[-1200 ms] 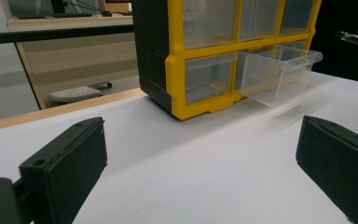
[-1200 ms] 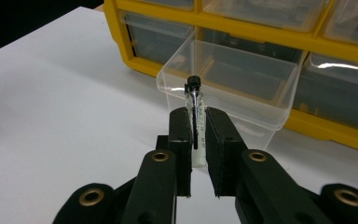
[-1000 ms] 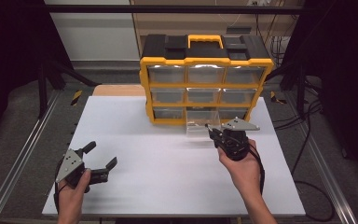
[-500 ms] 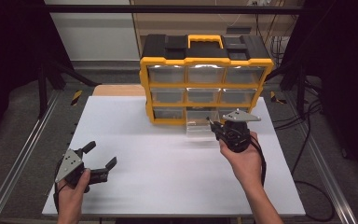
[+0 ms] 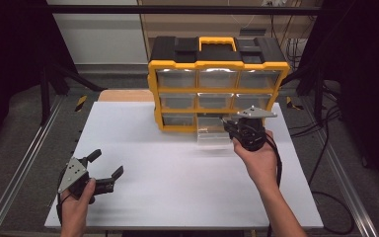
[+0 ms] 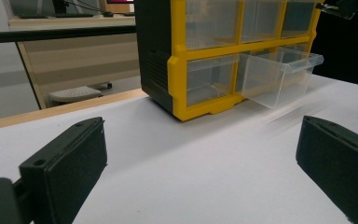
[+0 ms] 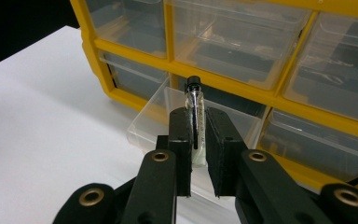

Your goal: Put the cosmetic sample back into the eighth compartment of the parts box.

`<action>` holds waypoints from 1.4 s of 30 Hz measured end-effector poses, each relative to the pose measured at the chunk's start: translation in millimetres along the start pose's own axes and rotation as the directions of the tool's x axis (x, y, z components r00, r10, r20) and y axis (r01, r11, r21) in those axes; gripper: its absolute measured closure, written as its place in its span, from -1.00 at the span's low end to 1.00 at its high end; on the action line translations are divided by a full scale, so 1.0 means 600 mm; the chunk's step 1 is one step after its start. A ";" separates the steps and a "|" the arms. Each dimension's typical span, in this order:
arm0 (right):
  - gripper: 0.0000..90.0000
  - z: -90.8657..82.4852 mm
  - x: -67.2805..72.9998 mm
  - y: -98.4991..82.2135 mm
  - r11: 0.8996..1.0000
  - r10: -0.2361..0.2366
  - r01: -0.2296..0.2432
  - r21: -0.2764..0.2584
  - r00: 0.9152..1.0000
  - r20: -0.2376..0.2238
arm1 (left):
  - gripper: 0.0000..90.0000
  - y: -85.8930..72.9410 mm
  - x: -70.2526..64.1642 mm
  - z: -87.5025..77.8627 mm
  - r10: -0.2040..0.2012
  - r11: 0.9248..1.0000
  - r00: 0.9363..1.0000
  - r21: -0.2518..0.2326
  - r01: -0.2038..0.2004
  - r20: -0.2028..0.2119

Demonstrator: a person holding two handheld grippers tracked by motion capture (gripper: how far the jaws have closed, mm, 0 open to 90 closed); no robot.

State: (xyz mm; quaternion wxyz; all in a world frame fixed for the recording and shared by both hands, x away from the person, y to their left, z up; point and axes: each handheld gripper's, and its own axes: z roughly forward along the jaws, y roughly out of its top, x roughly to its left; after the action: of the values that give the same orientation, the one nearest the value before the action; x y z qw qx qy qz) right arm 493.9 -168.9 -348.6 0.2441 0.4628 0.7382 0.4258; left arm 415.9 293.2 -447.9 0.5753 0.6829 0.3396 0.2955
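Note:
A yellow and black drawer cabinet [image 5: 217, 74] stands at the back of the white table [image 5: 177, 187]. Its bottom middle clear drawer [image 5: 212, 134] is pulled out. My right gripper [image 5: 226, 122] hovers just over that drawer's right side, shut on a small glass vial [image 7: 195, 100] with a black cap. In the right gripper view the vial stands upright between the pads [image 7: 182, 126], above the open drawer [image 7: 154, 121]. My left gripper [image 5: 105, 164] rests open at the table's front left, with nothing between its jaws. From there, the cabinet [image 6: 177, 70] and the open drawer [image 6: 279, 70] lie ahead.
The other clear drawers [image 5: 217, 79] of the cabinet are pushed in. A wooden board [image 5: 126, 95] lies behind the table at the left. Metal rails [image 5: 24, 163] run along both sides, and cables [image 5: 325, 163] trail at the right.
My right gripper has moved a little farther back and up with the vial, over the open drawer. The left gripper has stayed put.

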 end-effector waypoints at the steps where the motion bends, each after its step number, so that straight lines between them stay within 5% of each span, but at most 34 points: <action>1: 0.80 0.001 -0.001 0.002 1.000 -0.001 0.001 0.001 1.000 -0.001 | -0.96 0.000 0.000 0.000 0.000 1.000 1.000 0.000 0.000 0.000; 42: 0.80 0.042 -0.023 0.034 0.997 -0.036 0.035 0.066 0.999 0.016 | -0.96 0.000 0.000 0.000 0.001 1.000 1.000 -0.002 -0.001 0.001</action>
State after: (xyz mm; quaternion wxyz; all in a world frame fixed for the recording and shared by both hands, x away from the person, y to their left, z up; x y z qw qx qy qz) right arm 528.8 -166.8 -344.7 0.2429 0.4610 0.7577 0.3929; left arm 416.0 293.3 -447.6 0.5760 0.6825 0.3389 0.2958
